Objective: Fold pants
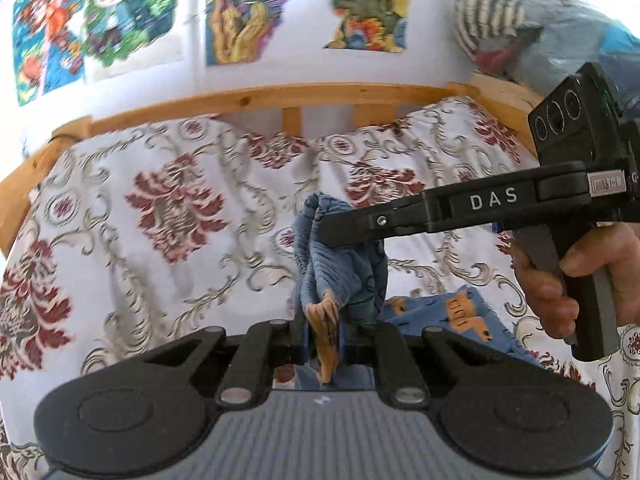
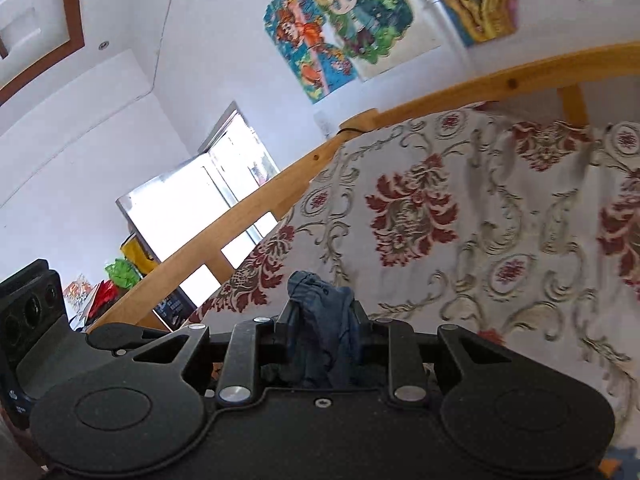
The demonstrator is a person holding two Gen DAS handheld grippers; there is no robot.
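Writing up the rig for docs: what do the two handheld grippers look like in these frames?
Both are matte black. The left gripper has two round disc plates, silver-pinned linkage bars and a grey ribbed body. The right gripper has long black fingers, white "DAS" lettering, a small white label, a pistol grip with a grey trigger, and a top block with three round lenses. No sleeve shows on the hand.

Bedspread (image 1: 160, 208) lies open left and ahead. Wooden rail (image 1: 248, 100) bounds the far edge, wall just behind. Right gripper (image 1: 320, 226) crosses from the right; bundle (image 1: 520, 24) sits above the rail's right end.
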